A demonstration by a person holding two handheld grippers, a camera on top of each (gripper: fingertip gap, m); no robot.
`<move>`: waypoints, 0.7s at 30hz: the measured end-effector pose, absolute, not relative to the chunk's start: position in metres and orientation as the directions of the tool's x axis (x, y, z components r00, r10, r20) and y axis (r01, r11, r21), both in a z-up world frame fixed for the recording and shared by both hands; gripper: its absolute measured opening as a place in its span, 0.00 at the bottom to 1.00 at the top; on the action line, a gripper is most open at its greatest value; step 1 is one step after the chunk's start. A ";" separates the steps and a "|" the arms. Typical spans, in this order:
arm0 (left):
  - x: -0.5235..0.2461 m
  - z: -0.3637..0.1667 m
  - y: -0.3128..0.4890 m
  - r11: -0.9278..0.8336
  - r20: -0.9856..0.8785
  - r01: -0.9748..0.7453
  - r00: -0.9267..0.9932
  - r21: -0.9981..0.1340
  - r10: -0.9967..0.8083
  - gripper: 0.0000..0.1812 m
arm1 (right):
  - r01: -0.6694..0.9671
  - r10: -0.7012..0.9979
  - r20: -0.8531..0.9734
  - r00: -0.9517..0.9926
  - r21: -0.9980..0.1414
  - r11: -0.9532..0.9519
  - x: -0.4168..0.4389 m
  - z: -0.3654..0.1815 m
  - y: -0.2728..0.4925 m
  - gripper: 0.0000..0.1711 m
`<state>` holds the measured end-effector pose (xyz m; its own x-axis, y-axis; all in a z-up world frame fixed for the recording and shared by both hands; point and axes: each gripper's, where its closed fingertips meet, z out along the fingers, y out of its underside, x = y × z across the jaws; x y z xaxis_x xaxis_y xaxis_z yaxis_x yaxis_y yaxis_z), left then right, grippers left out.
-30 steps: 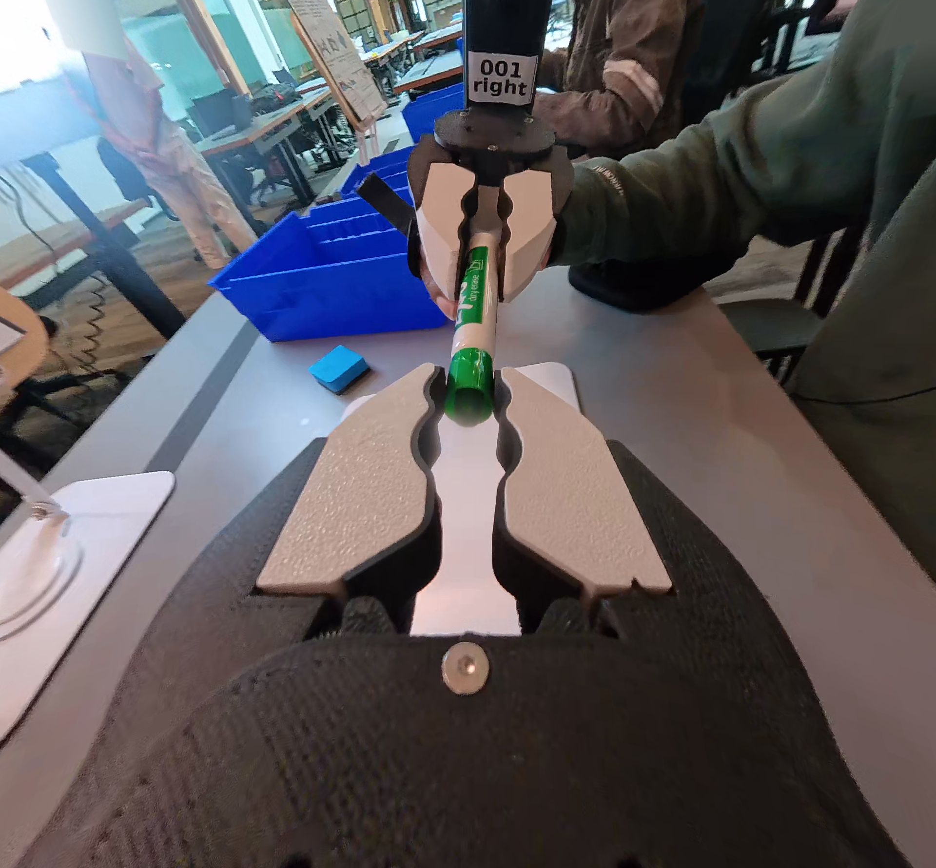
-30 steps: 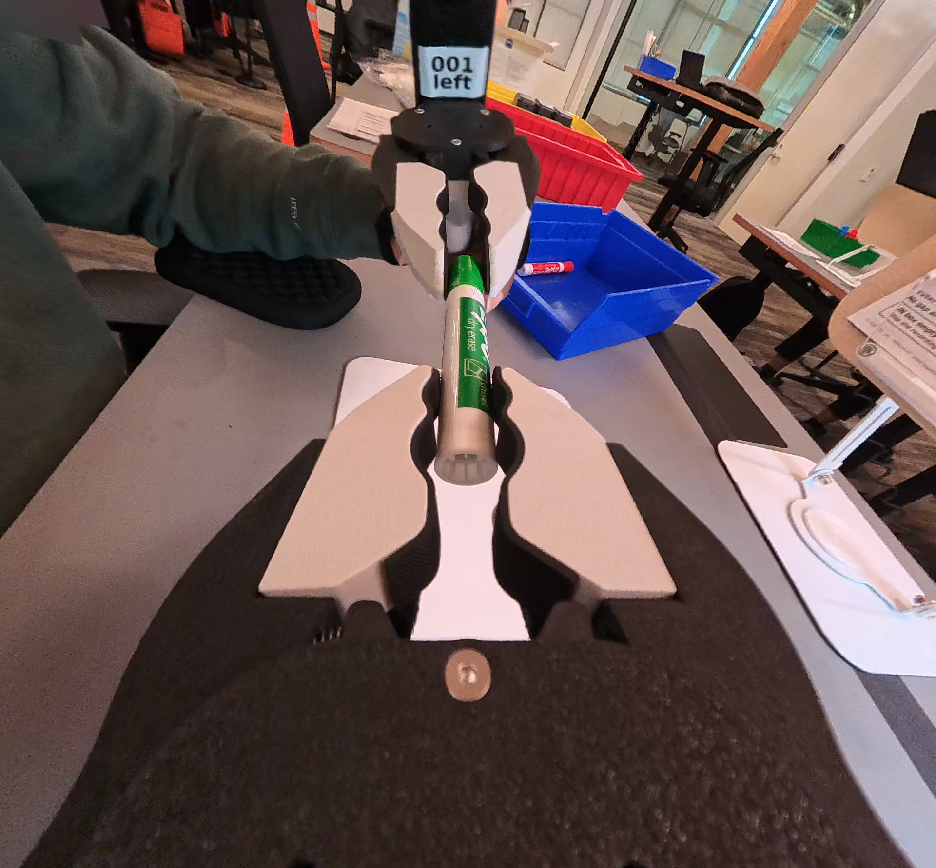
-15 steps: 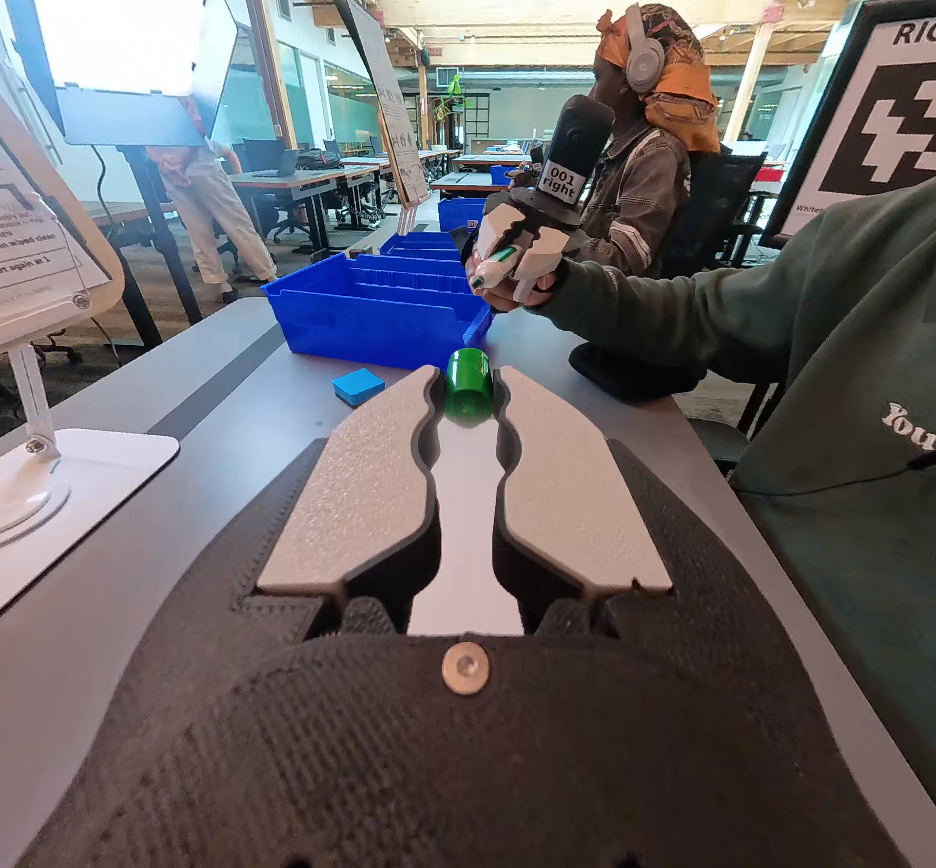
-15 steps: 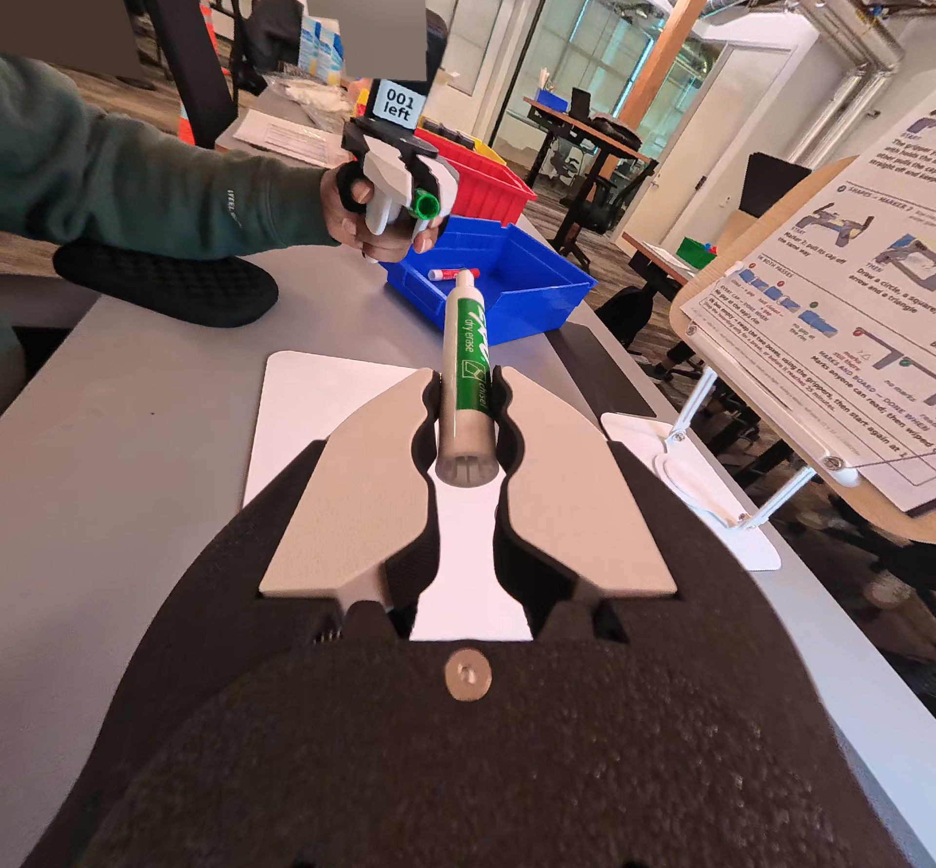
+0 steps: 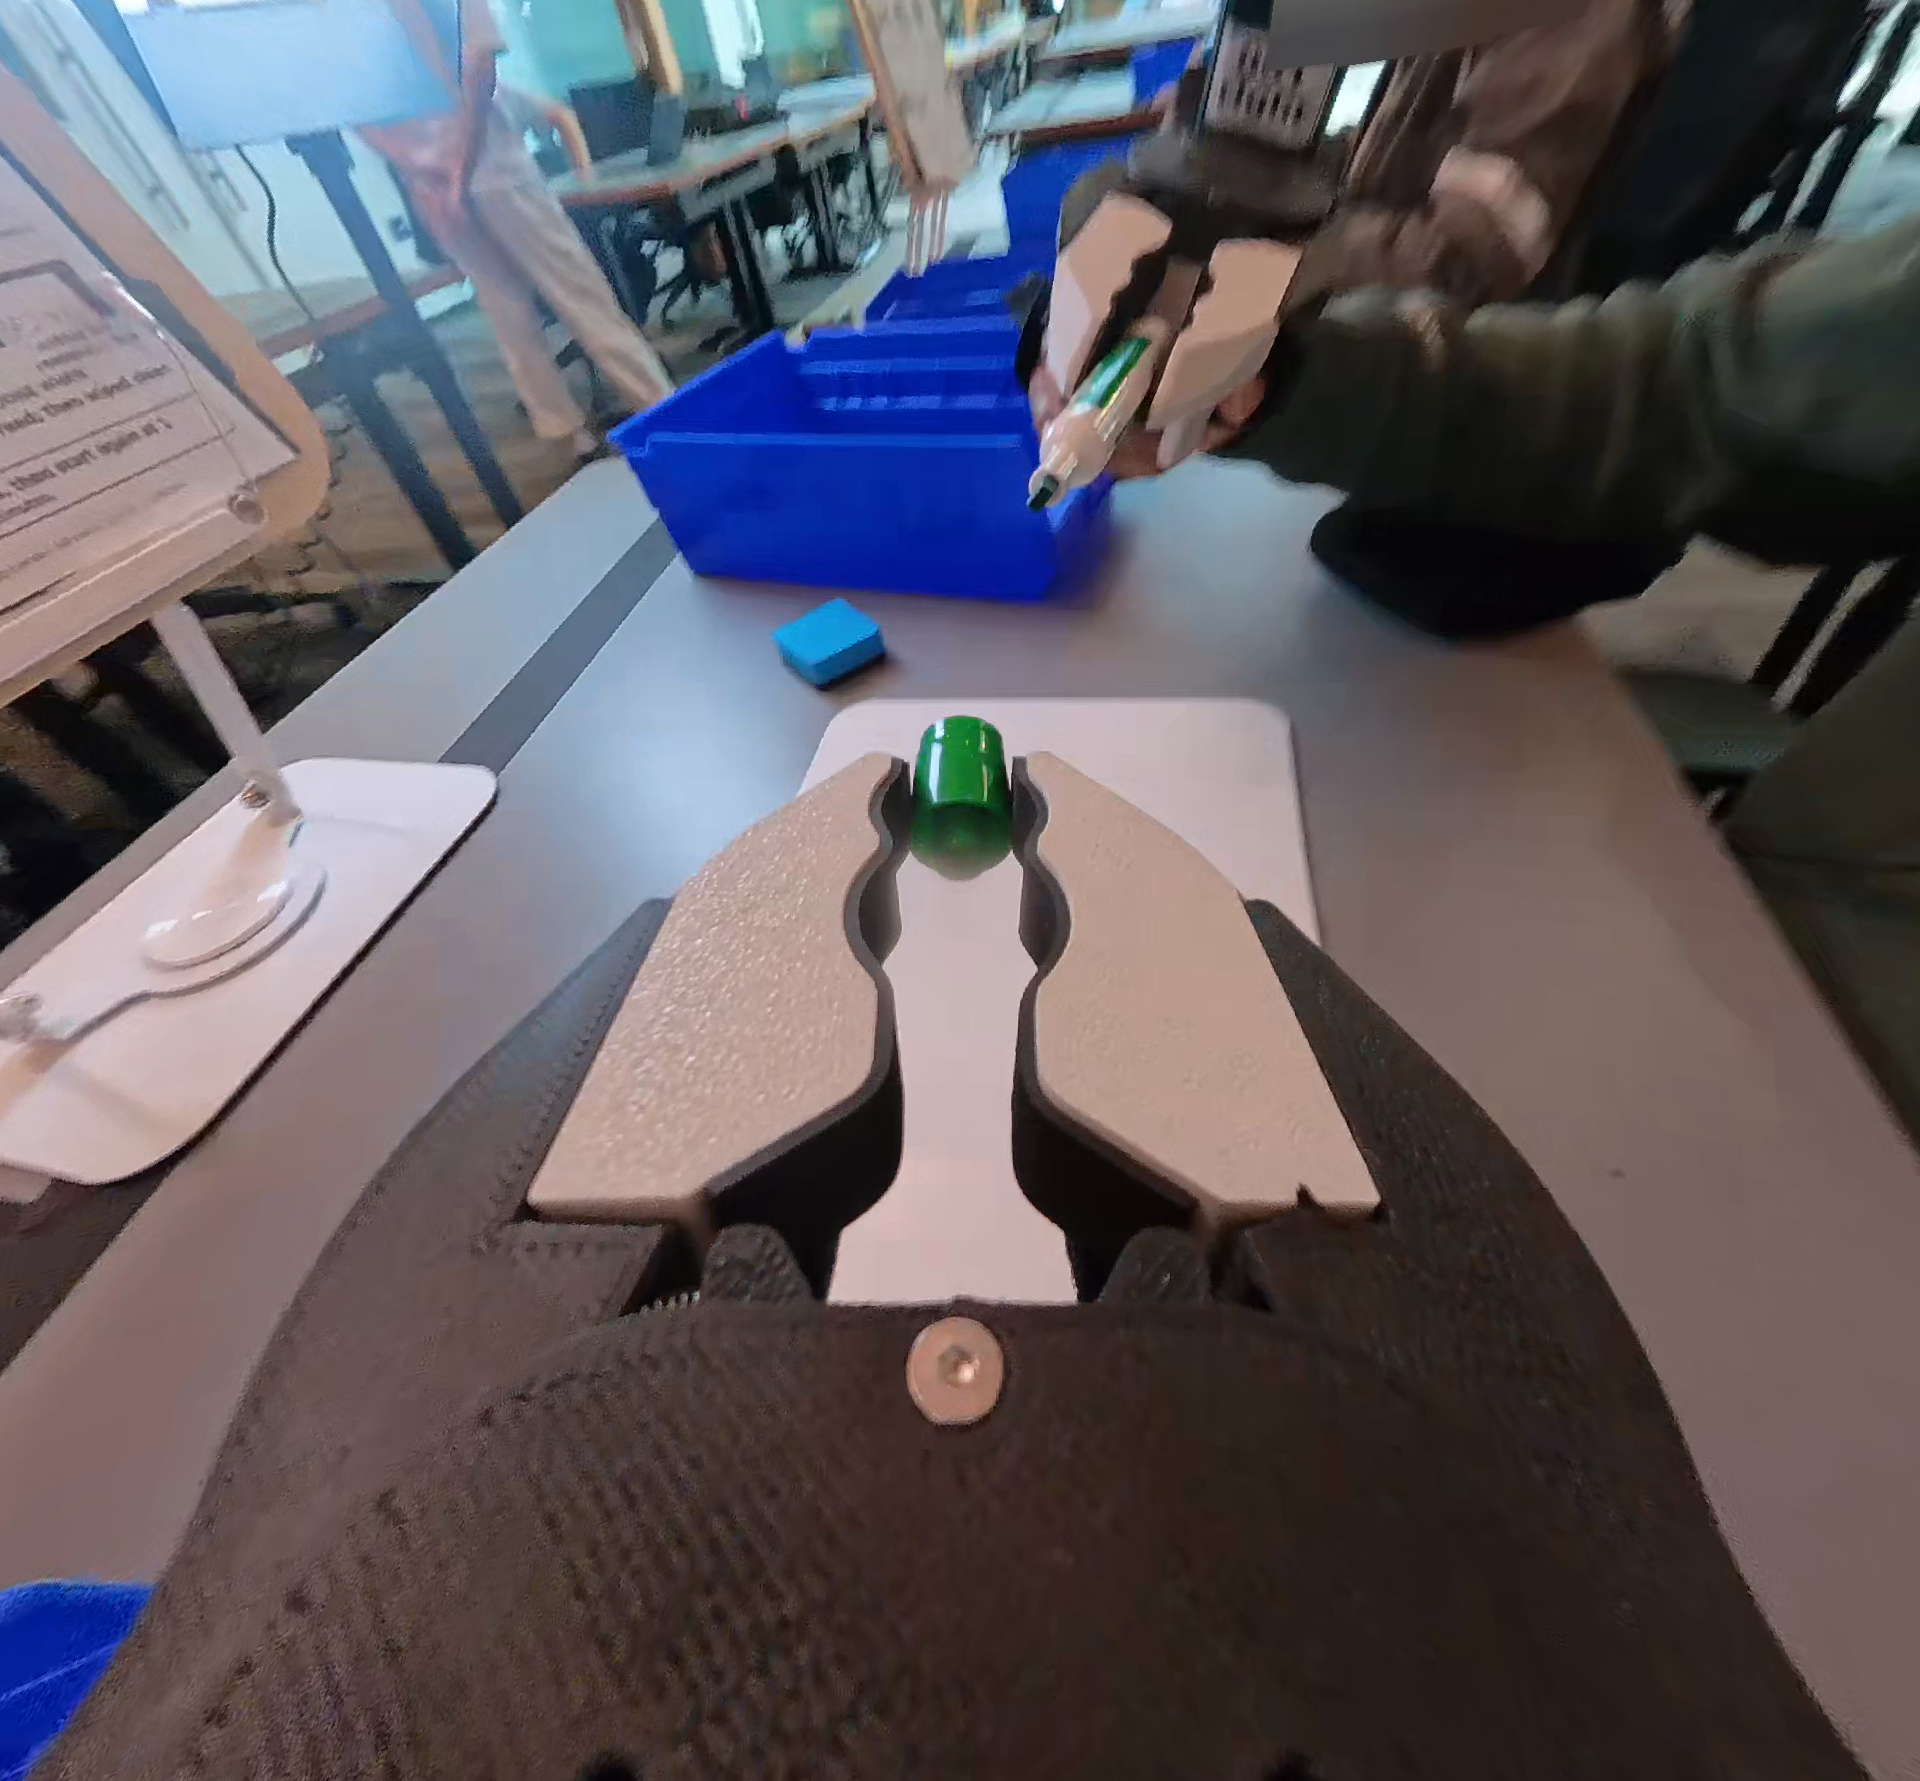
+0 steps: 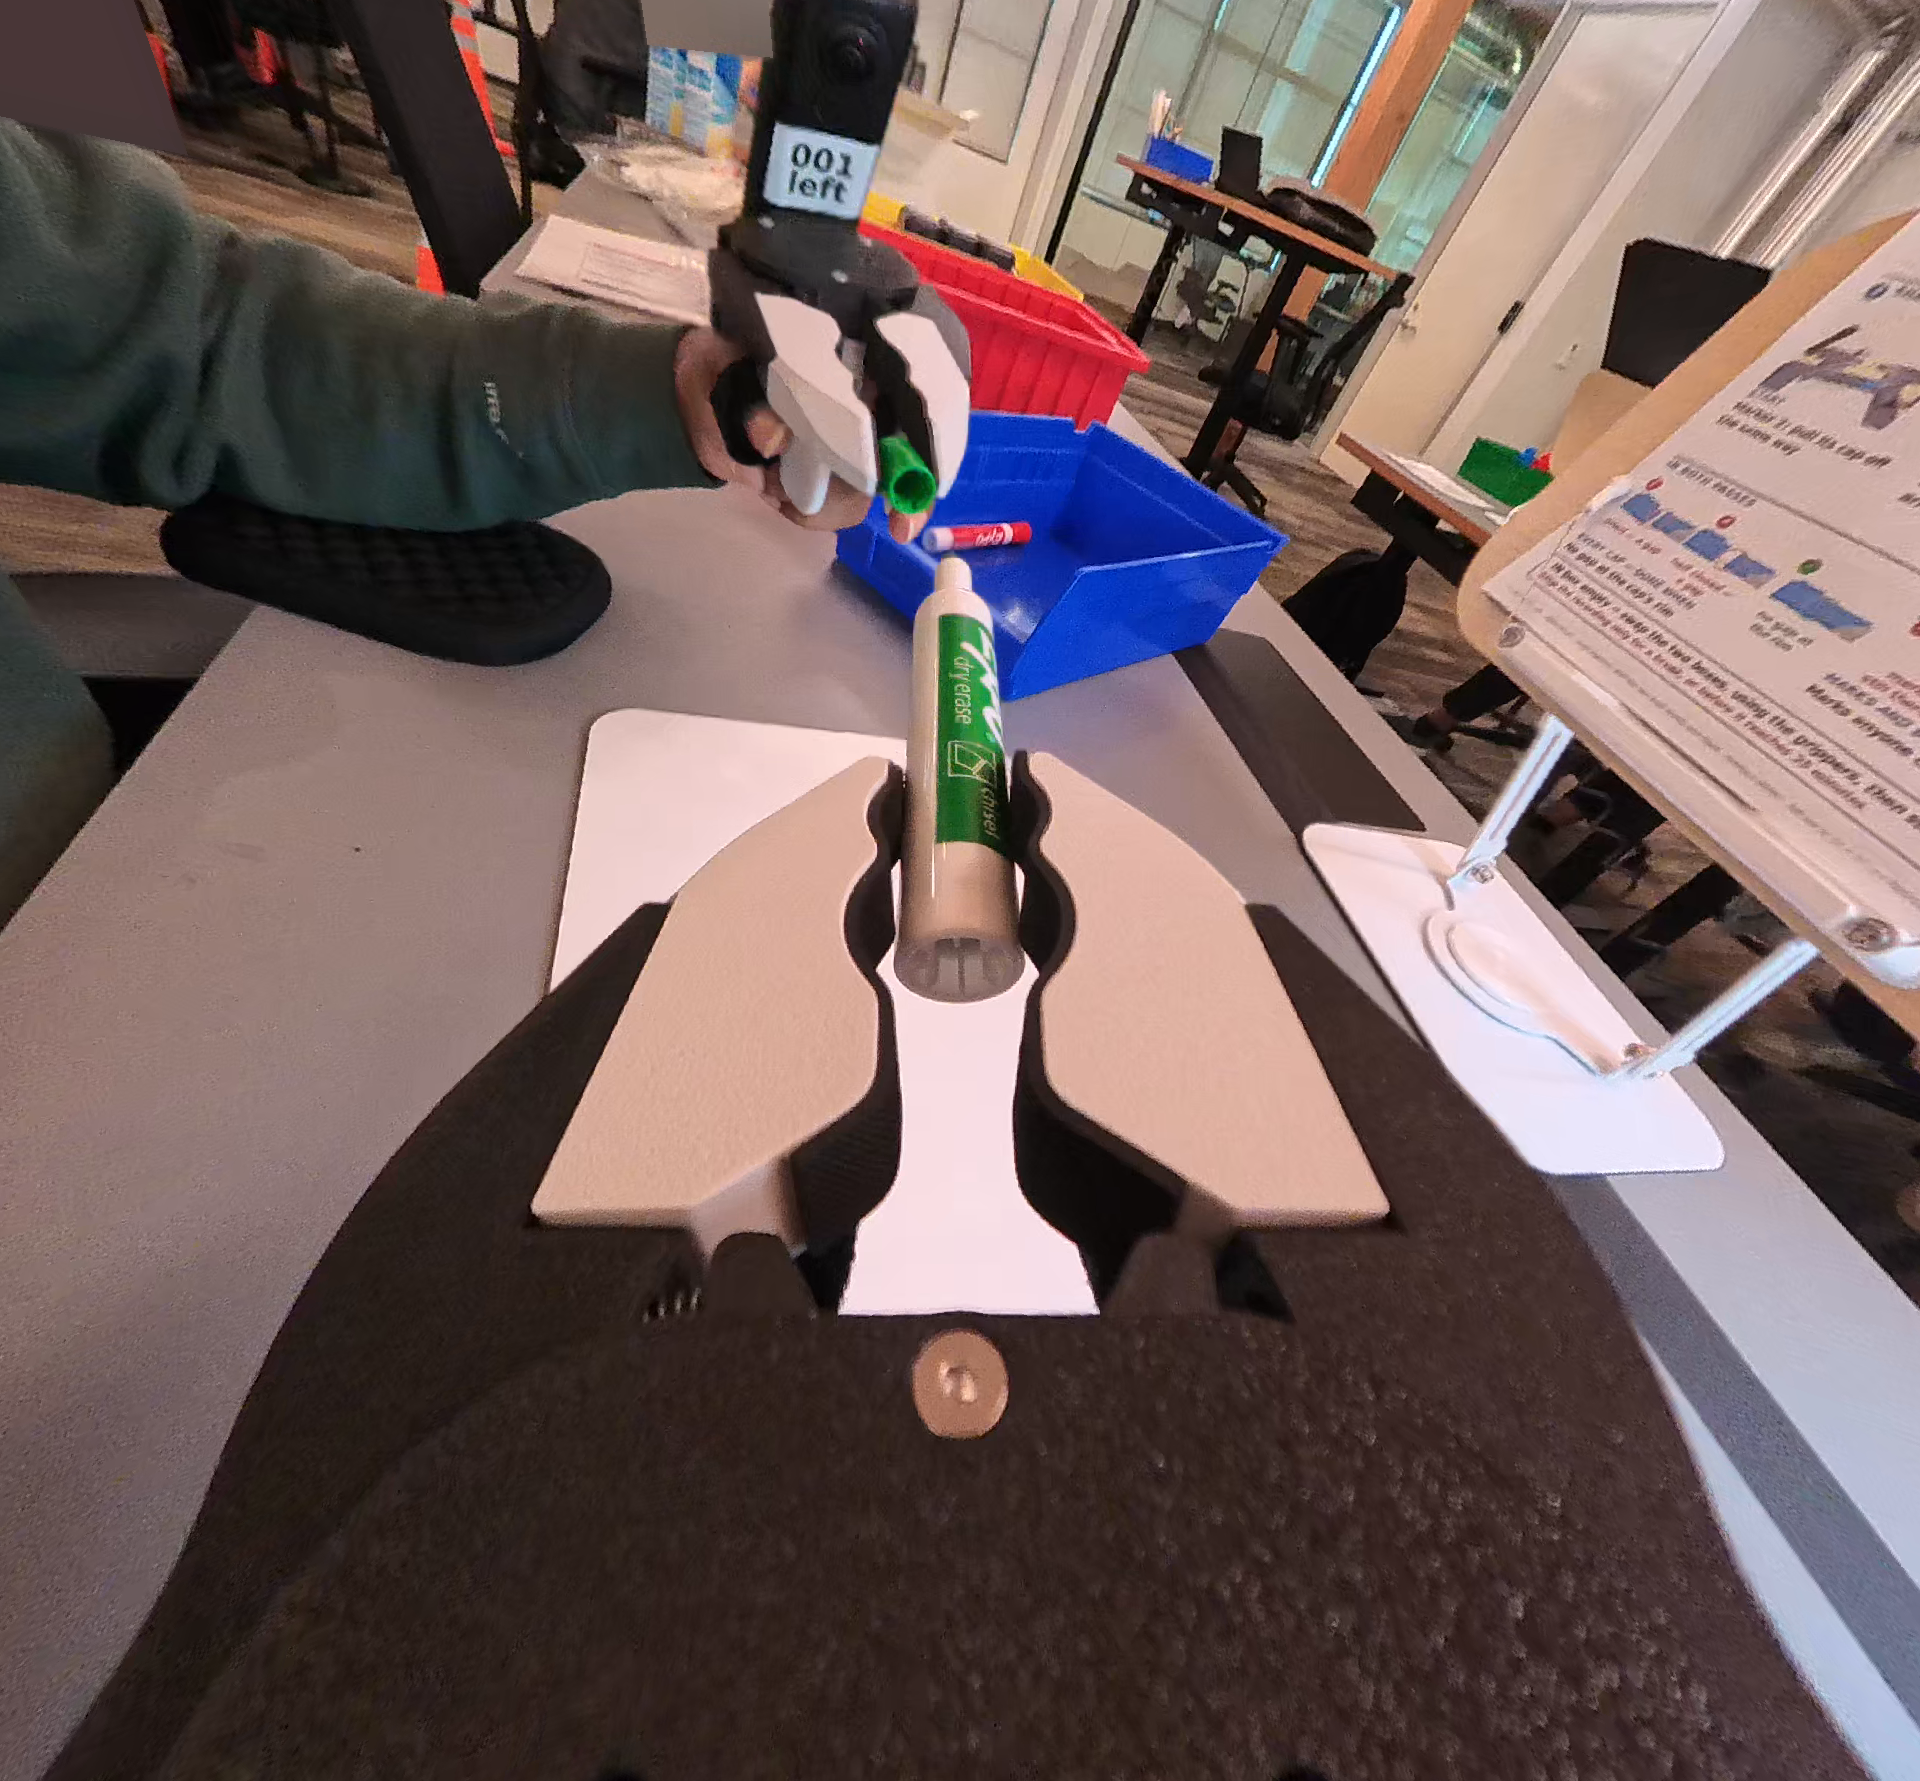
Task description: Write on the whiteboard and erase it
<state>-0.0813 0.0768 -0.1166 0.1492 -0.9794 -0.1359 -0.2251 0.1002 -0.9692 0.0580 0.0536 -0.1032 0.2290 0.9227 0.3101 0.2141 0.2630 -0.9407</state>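
My left gripper (image 5: 958, 775) is shut on the green marker cap (image 5: 958, 791) and hovers above the small whiteboard (image 5: 1164, 755) that lies flat on the grey table. My right gripper (image 6: 956, 775) is shut on the uncapped green dry-erase marker (image 6: 958, 734), tip pointing forward, over the same whiteboard (image 6: 686, 796). The right gripper with the marker also shows in the left wrist view (image 5: 1153, 360), raised beyond the board. The left gripper with the cap shows in the right wrist view (image 6: 883, 443). A blue eraser block (image 5: 829, 640) lies on the table past the board.
A blue bin (image 5: 862, 495) stands behind the board; another blue bin (image 6: 1101, 568) holds a red marker (image 6: 977, 536), with a red bin (image 6: 1008, 339) behind. A tilted instruction sheet on a white stand (image 6: 1507, 1025) is at the table's edge. A black armrest pad (image 6: 384, 578) lies nearby. My hands' fingertips stand some 15 cm from each other.
The cap came off the marker and the two grippers drew apart. Since half a second ago both grippers tilted back down over the whiteboard and came closer together.
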 end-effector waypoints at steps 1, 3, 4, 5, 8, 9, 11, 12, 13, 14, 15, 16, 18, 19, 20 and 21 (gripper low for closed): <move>-0.078 -0.124 0.077 0.125 -0.172 -0.270 0.157 -0.955 -0.973 0.11 | 0.230 0.926 0.306 0.221 -0.939 0.255 0.056 -0.108 0.054 0.12; -0.070 -0.135 0.073 0.161 -0.220 -0.338 0.146 -0.927 -0.964 0.11 | 0.277 0.931 0.300 0.210 -0.931 0.238 0.052 -0.119 0.055 0.12; -0.067 -0.140 0.072 0.180 -0.247 -0.367 0.142 -0.913 -0.959 0.11 | 0.307 0.933 0.298 0.201 -0.924 0.229 0.050 -0.126 0.056 0.12; -0.065 -0.143 0.071 0.198 -0.269 -0.389 0.136 -0.899 -0.954 0.11 | 0.332 0.933 0.300 0.197 -0.916 0.224 0.049 -0.132 0.057 0.12; -0.060 -0.149 0.067 0.223 -0.296 -0.418 0.118 -0.881 -0.948 0.11 | 0.370 0.937 0.294 0.188 -0.905 0.210 0.045 -0.144 0.058 0.12; -0.060 -0.150 0.067 0.225 -0.300 -0.425 0.116 -0.877 -0.947 0.11 | 0.379 0.937 0.293 0.189 -0.902 0.206 0.045 -0.147 0.059 0.12; -0.060 -0.153 0.067 0.224 -0.299 -0.432 0.113 -0.873 -0.947 0.11 | 0.400 0.938 0.291 0.188 -0.895 0.197 0.044 -0.152 0.061 0.12; -0.060 -0.155 0.067 0.225 -0.301 -0.436 0.113 -0.871 -0.947 0.11 | 0.410 0.940 0.288 0.185 -0.892 0.192 0.044 -0.154 0.061 0.12; -0.060 -0.156 0.066 0.229 -0.306 -0.441 0.112 -0.868 -0.945 0.11 | 0.423 0.943 0.282 0.180 -0.887 0.184 0.044 -0.157 0.061 0.12; -0.059 -0.158 0.066 0.233 -0.311 -0.448 0.108 -0.863 -0.944 0.11 | 0.438 0.942 0.283 0.179 -0.881 0.182 0.044 -0.161 0.061 0.12; -0.058 -0.160 0.065 0.240 -0.319 -0.455 0.105 -0.857 -0.942 0.11 | 0.452 0.941 0.289 0.177 -0.873 0.183 0.043 -0.164 0.061 0.12; -0.056 -0.161 0.064 0.250 -0.330 -0.462 0.100 -0.851 -0.939 0.11 | 0.470 0.942 0.289 0.170 -0.864 0.180 0.042 -0.168 0.061 0.12; -0.052 -0.166 0.060 0.267 -0.344 -0.480 0.080 -0.836 -0.935 0.11 | 0.497 0.941 0.301 0.157 -0.847 0.188 0.039 -0.173 0.059 0.12; -0.049 -0.169 0.058 0.276 -0.354 -0.492 0.071 -0.825 -0.932 0.11 | 0.500 0.941 0.303 0.150 -0.844 0.192 0.036 -0.173 0.057 0.12; -0.047 -0.172 0.057 0.287 -0.366 -0.506 0.061 -0.814 -0.929 0.11 | 0.496 0.943 0.302 0.143 -0.846 0.196 0.033 -0.173 0.055 0.12; -0.045 -0.175 0.055 0.297 -0.376 -0.516 0.053 -0.803 -0.925 0.11 | 0.492 0.944 0.301 0.137 -0.847 0.199 0.030 -0.172 0.053 0.12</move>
<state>-0.0452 0.0553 -0.1747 0.0528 -0.9251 -0.3761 -0.5160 0.2971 -0.8034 0.0298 0.0532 -0.1723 0.1374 0.9436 0.3014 0.4922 0.1990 -0.8474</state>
